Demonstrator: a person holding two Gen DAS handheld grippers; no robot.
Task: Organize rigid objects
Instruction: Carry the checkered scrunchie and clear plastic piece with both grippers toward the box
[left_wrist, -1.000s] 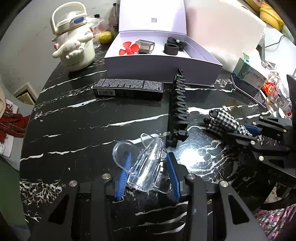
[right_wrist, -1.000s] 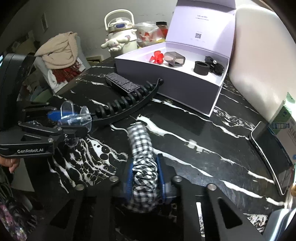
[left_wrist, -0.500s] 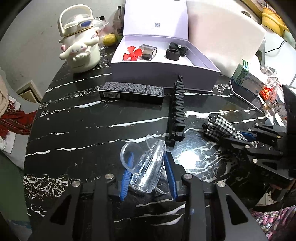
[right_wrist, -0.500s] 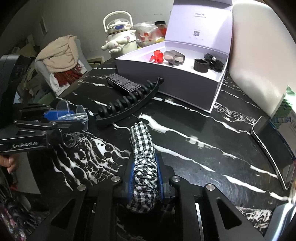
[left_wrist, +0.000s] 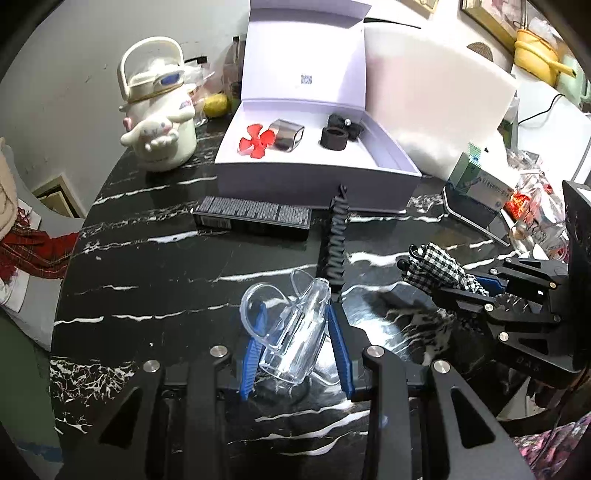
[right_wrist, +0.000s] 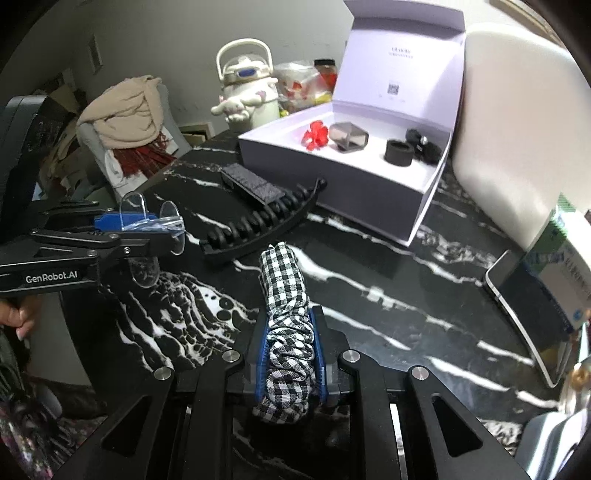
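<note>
Lifted up off the black table (left_wrist: 147, 266) since before: clear clip (left_wrist: 295, 332), squeezed in left gripper (left_wrist: 293, 343). Light, hard, slippery, easy to crack; best held at the thick middle. Checked clip (right_wrist: 286, 325) pinched tight in right gripper (right_wrist: 288, 354), box (left_wrist: 314, 181) at 12 o'clock

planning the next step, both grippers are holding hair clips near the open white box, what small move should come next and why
Probably carry the left gripper forward toward the open white box. It is shut on the clear hair claw clip, clear of the marble table, and the box floor has bare room beside the black ring. The right gripper can wait, shut on its checkered hair clip.
</note>
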